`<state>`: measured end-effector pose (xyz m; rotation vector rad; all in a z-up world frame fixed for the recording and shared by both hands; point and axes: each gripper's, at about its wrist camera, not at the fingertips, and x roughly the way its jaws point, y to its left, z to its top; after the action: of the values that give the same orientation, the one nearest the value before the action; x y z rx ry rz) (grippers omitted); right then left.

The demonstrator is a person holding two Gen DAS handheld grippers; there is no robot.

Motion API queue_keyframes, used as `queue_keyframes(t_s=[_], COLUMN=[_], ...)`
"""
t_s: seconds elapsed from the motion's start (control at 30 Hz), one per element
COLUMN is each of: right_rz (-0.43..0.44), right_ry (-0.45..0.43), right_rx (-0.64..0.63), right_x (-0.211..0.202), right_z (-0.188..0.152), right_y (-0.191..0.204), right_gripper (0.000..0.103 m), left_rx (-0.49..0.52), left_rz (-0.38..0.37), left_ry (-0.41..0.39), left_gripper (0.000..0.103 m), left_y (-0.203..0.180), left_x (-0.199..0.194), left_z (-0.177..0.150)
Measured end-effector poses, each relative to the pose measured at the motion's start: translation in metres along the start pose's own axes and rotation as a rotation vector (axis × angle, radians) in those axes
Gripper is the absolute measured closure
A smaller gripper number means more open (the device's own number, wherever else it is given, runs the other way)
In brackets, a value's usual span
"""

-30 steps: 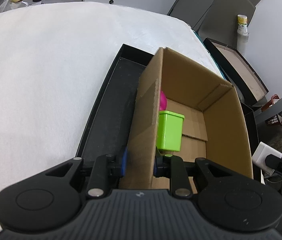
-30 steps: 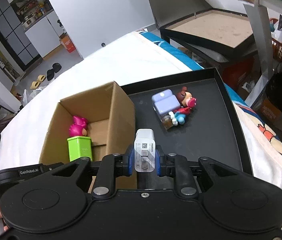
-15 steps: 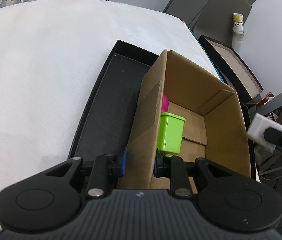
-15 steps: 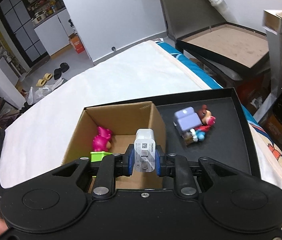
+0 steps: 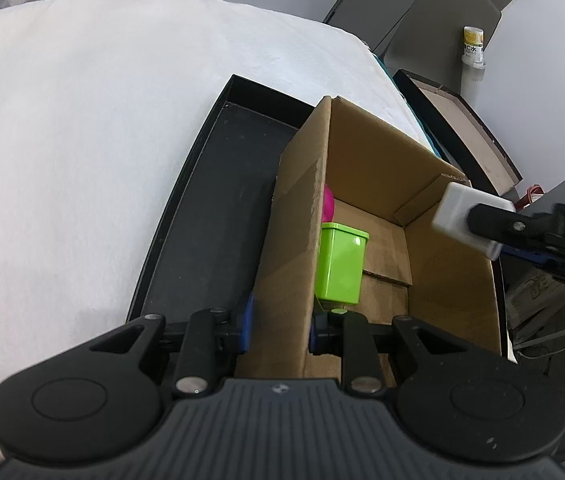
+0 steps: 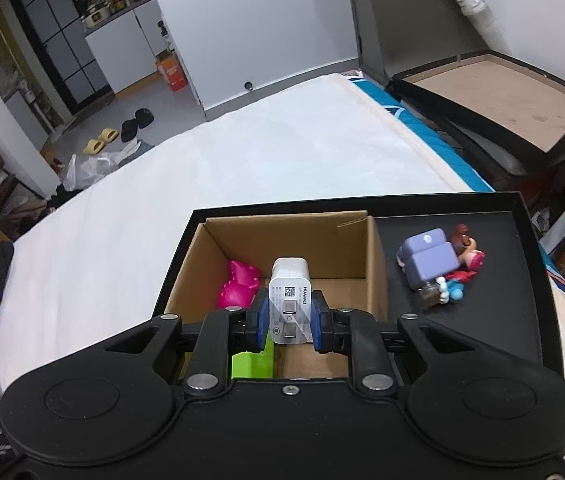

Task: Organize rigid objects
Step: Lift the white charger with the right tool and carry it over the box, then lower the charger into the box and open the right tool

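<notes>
My right gripper point(image 6: 288, 322) clamps the white plastic charger block point(image 6: 289, 300) above the open brown cardboard box point(image 6: 356, 256); my left gripper point(image 5: 278, 320) pinches its wall. Releasing off-centre could bounce it out.

Left gripper point(image 5: 278, 326): black ribbed housing, round side discs, silver screws, blue pads; right gripper point(image 6: 288, 322) alike, white "DAS" lettering left of its housing.

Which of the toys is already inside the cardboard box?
The pink toy, beside the green box. The other toys lie in a pile on the black tray, outside the cardboard box.
</notes>
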<state>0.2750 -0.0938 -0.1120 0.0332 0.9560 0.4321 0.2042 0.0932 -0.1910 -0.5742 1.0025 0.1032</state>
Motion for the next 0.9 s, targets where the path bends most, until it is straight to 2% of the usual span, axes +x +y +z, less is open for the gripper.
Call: queue_keyframes(t_s=[0.4,0.77,0.9], right_rz=[-0.006,0.003,0.041], right_ry=[0.052,0.067,0.088], right_rx=[-0.019,-0.048,-0.045], right_x=[0.036,0.052,0.058], right_z=[0.001,0.008,0.010], right_y=[0.012,0.025,0.029], right_gripper=[0.082,0.082,0.081], left_rx=[0.000,-0.007,-0.009], left_rz=[-0.008,-0.005,-0.003], left_ry=[0.002,-0.001,-0.001], left_gripper=[0.079,0.079,0.079], left_y=[0.001,0.002,0.002], left_x=[0.002,0.001,0.001], left_z=[0.001,0.001,0.001])
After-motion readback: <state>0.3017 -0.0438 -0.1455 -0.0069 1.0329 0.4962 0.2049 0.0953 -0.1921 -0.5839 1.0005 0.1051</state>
